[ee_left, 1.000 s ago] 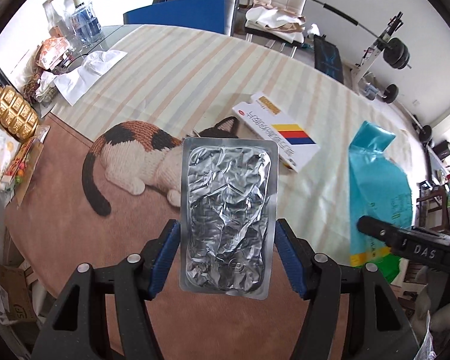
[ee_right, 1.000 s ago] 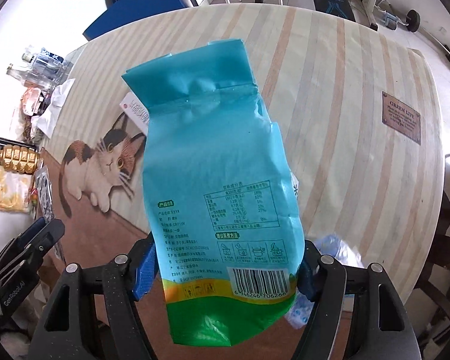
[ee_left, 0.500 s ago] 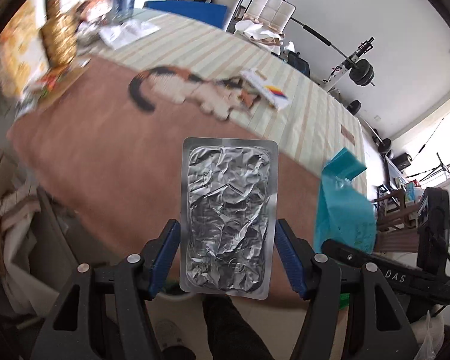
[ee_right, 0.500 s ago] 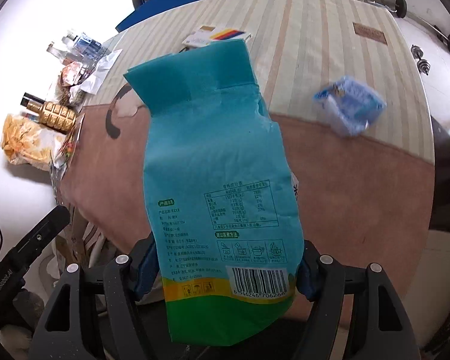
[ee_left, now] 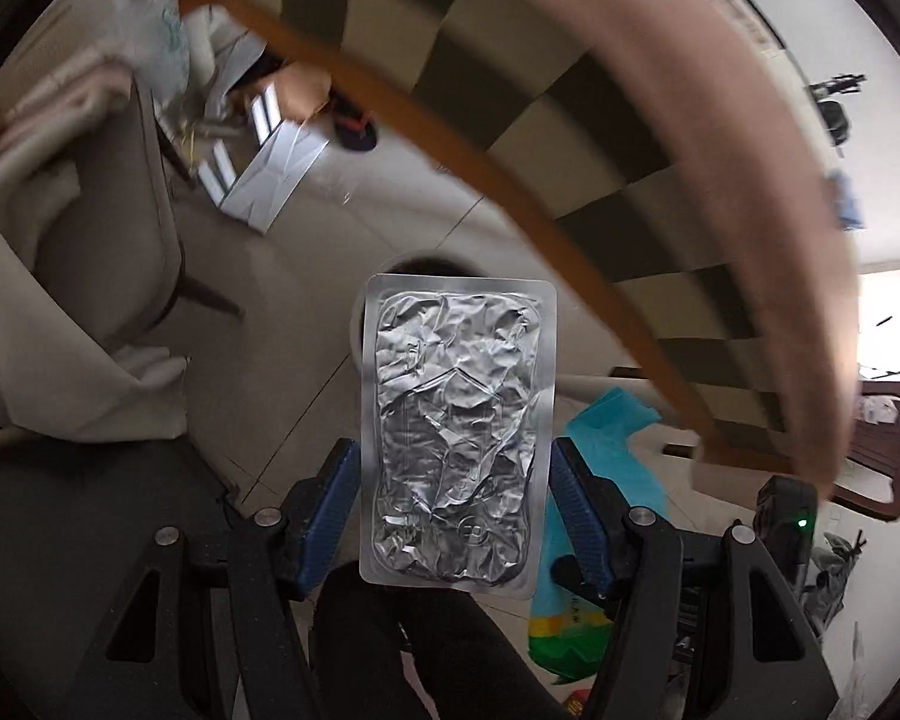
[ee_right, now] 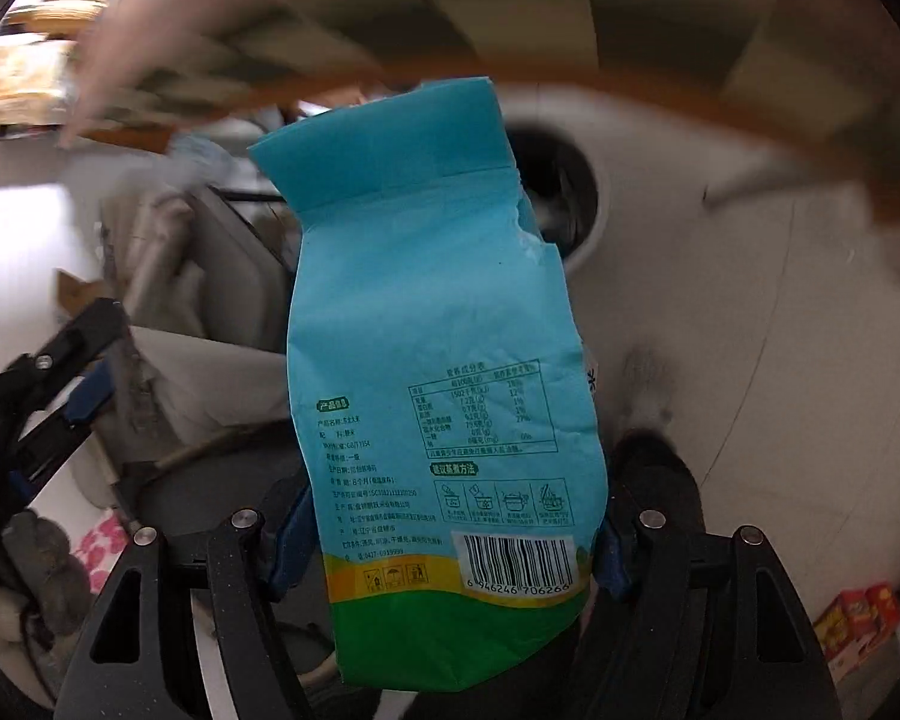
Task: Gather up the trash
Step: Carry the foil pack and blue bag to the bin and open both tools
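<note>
You have swung both grippers off the tabletop toward the floor, your left gripper [ee_left: 456, 516] clamping the foil pack [ee_left: 457, 429] and right gripper [ee_right: 450, 534] clamping the bag [ee_right: 438, 396], both long axes pointing forward.

A pale tiled floor [ee_left: 354, 252] carries most of what shows down here. On it lie flattened white cardboard pieces [ee_left: 264, 180] near a grey chair [ee_left: 90, 228], and a round white bin [ee_right: 576, 192] with a dark opening stands on the floor [ee_right: 750, 330] under the table edge. Small red and yellow boxes [ee_right: 858, 618] sit on the floor at the far right, and the table's brown cloth [ee_left: 750, 180] hangs blurred overhead.
</note>
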